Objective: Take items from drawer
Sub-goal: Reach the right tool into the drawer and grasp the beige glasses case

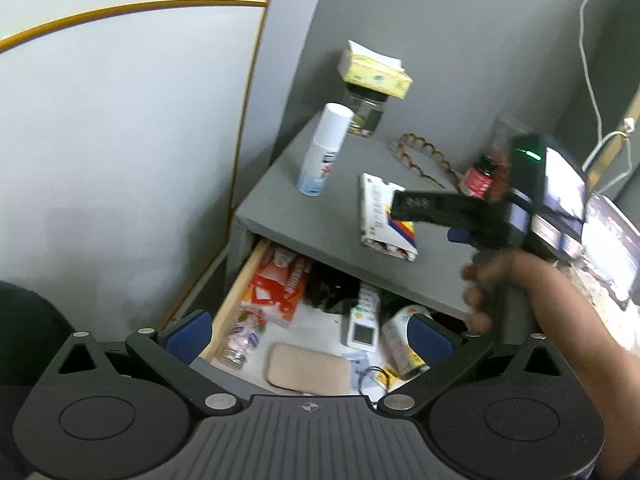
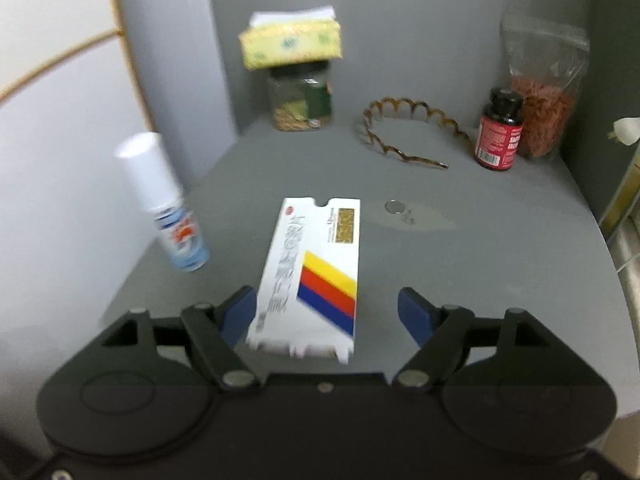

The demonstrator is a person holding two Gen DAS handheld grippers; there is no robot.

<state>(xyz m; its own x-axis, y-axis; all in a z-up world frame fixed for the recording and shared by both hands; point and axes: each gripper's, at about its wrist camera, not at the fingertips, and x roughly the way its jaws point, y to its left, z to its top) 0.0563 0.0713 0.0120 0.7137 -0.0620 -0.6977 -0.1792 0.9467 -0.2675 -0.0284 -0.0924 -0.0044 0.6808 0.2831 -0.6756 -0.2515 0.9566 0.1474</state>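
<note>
1. The left tool (image 1: 310, 334) hovers over the open drawer (image 1: 236, 292) with its blue pads wide apart and nothing between them.
2. The drawer holds the items to be taken: a beige pouch (image 1: 308, 368) nearest, a small jar (image 1: 240, 344) of pink-and-white pieces at the left wall, a white remote control (image 1: 362, 320), a red-and-white packet (image 1: 276, 288) behind the jar, and a printed packet (image 1: 400, 340) on the right.
3. The right tool (image 2: 326, 314) stands with its pads apart on either side of a white box (image 2: 312, 276) with yellow, red and blue stripes. The box lies flat on the grey surface (image 2: 480, 260); it appears released, not gripped.
4. Recommended procedure: withdraw the right tool straight back so neither pad drags the box. Lower the left tool onto one drawer item only; the remote control or the jar offers firm sides. Close squarely across the narrow dimension.
5. Farther back on the surface stand a white spray can (image 2: 164, 204), a headband (image 2: 404, 132), a red-labelled bottle (image 2: 500, 132), a clear bag (image 2: 544, 92), and a jar (image 2: 302, 98) carrying a yellow tissue pack (image 2: 292, 42).
6. Limits of view: the surface overhangs the drawer's rear, concealing a dark object there. Motion blur obscures the right tool and hand in the left view. Box lettering is unreadable.
</note>
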